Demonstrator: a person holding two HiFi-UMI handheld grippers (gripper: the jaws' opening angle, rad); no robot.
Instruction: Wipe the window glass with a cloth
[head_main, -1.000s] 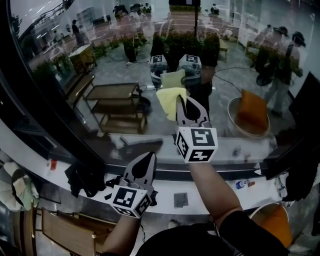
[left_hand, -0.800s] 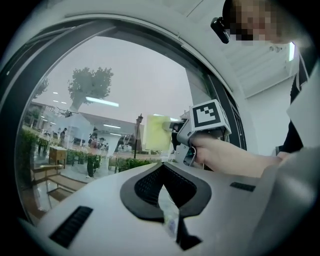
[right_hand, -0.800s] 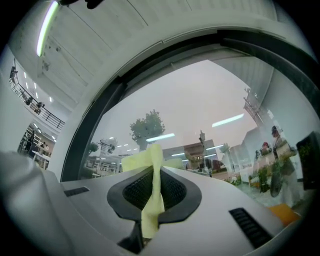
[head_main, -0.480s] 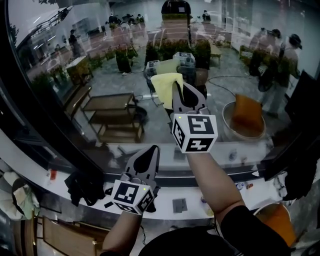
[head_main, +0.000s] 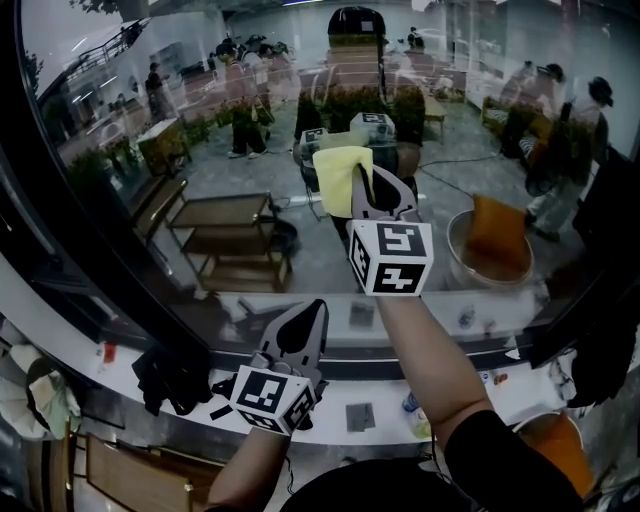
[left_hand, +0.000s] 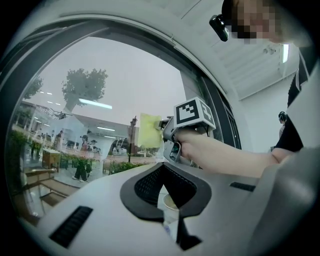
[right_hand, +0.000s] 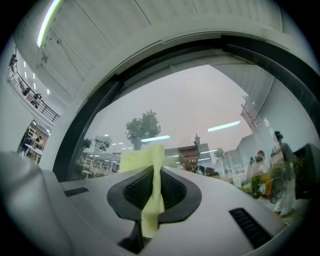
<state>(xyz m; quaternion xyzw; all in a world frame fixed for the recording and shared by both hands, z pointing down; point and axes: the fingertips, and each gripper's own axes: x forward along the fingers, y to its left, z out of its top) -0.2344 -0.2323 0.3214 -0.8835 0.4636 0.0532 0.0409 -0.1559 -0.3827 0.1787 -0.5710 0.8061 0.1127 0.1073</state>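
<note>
In the head view a folded yellow cloth (head_main: 338, 175) lies flat against the big window glass (head_main: 200, 120). My right gripper (head_main: 375, 192) is shut on it, arm stretched forward. The right gripper view shows the cloth (right_hand: 142, 160) pinched between the black pads and fanning out against the pane beyond the right gripper (right_hand: 156, 172). My left gripper (head_main: 305, 318) hangs lower, above the sill, shut with nothing held. From the left gripper view, past the left gripper (left_hand: 161, 172), the cloth (left_hand: 149, 131) shows on the glass above and ahead.
A white sill (head_main: 450, 395) runs under the window, with a dark bundle (head_main: 170, 375) at its left and a small bottle (head_main: 410, 403) at its right. A thick dark frame (head_main: 60, 250) borders the pane on the left. An orange bucket (head_main: 545, 440) stands low right.
The right gripper has carried the cloth a little upward across the glass. The left gripper has drifted slightly right and stays low.
</note>
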